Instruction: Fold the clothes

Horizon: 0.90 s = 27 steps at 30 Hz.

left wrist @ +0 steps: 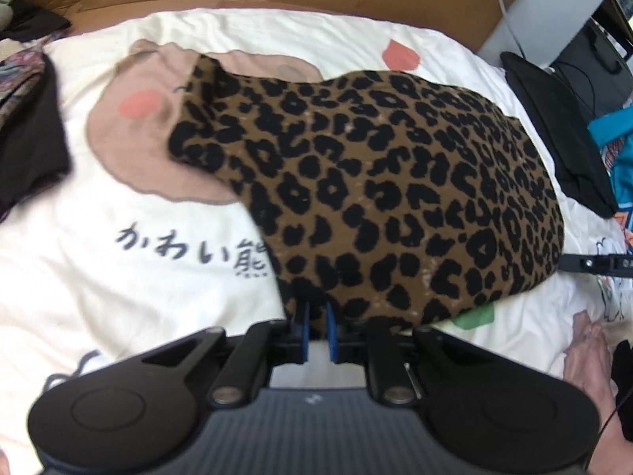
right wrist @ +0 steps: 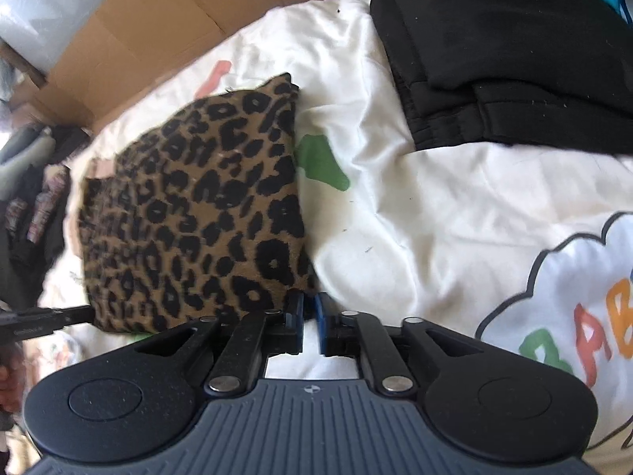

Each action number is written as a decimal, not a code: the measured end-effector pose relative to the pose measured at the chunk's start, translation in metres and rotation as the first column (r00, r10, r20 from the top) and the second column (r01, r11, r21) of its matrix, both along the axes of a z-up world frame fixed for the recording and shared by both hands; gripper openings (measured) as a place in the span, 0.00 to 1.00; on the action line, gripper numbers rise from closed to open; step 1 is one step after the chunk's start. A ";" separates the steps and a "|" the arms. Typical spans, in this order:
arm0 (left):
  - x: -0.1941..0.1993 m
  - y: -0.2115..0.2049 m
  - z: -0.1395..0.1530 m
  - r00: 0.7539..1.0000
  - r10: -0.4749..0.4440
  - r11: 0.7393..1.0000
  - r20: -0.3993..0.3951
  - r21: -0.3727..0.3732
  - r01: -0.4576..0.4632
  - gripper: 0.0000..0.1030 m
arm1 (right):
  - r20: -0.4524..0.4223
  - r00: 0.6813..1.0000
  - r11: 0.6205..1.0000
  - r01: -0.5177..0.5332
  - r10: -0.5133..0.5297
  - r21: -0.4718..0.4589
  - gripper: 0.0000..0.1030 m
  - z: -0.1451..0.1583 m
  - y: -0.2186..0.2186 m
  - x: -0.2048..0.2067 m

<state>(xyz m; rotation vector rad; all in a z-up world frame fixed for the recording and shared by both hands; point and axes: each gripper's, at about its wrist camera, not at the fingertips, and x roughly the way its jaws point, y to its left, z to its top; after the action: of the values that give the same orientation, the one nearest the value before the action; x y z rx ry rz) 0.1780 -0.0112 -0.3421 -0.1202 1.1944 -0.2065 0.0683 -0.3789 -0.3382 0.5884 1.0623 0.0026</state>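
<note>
Leopard-print garment (left wrist: 368, 182) lies folded on the bed (left wrist: 118, 277); left tool (left wrist: 316, 316) clenches its near edge, right tool (right wrist: 309, 308) sits released beside its near right corner.

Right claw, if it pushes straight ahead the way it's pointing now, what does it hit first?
Probably the white duvet. The right claw sits at the near right corner of the leopard garment, so it may brush that edge first; depth is unclear. The black clothes lie farther off, to the right.
</note>
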 end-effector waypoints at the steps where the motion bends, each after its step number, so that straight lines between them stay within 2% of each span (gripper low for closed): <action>1: -0.002 0.003 0.001 1.000 0.009 1.000 -0.003 0.006 -0.009 0.14 | -0.001 1.000 0.999 0.002 -0.002 0.035 0.10 0.000 -0.001 -0.002; 4: -0.006 0.011 0.001 0.999 0.037 0.999 -0.018 0.007 -0.037 0.16 | -0.005 1.000 0.990 0.020 -0.020 0.139 0.15 -0.006 0.000 -0.008; 5: -0.007 0.014 0.000 0.999 0.045 0.999 -0.024 -0.002 -0.045 0.17 | -0.003 1.000 0.987 0.024 -0.023 0.161 0.33 -0.008 0.002 -0.009; 6: -0.007 0.016 0.000 0.998 0.053 0.999 -0.030 -0.012 -0.053 0.19 | 0.000 1.000 0.983 0.030 -0.031 0.182 0.44 -0.011 0.003 -0.010; 13: -0.003 0.020 0.000 0.998 0.062 0.995 -0.020 -0.073 -0.063 0.25 | -0.007 0.984 0.922 0.171 -0.180 0.348 0.44 -0.032 -0.012 -0.016; 15: -0.001 0.018 -0.001 0.998 0.055 0.996 -0.021 -0.076 -0.056 0.26 | -0.019 0.970 0.886 0.231 -0.244 0.403 0.43 -0.042 -0.018 -0.019; 20: -0.001 0.020 -0.005 0.998 0.054 0.994 -0.025 -0.089 -0.056 0.29 | -0.061 0.924 0.762 0.348 -0.378 0.546 0.43 -0.067 -0.027 -0.023; 23: -0.001 0.020 -0.006 0.998 0.056 0.993 -0.018 -0.104 -0.057 0.30 | -0.065 0.921 0.751 0.352 -0.383 0.558 0.42 -0.065 -0.028 -0.019; 24: -0.001 0.020 -0.006 0.998 0.053 0.992 -0.014 -0.110 -0.054 0.30 | -0.061 0.923 0.752 0.347 -0.380 0.560 0.34 -0.064 -0.028 -0.018; 27: -0.002 0.021 -0.005 0.999 0.048 0.989 -0.006 -0.138 -0.048 0.31 | -0.039 0.926 0.750 0.327 -0.375 0.575 0.31 -0.056 -0.029 -0.019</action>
<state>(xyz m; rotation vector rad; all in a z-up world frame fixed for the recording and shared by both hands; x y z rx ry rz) 0.1763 0.0095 -0.3472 -0.2704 1.1779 -0.2469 0.0498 -0.4081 -0.3943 1.3301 0.8485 0.0165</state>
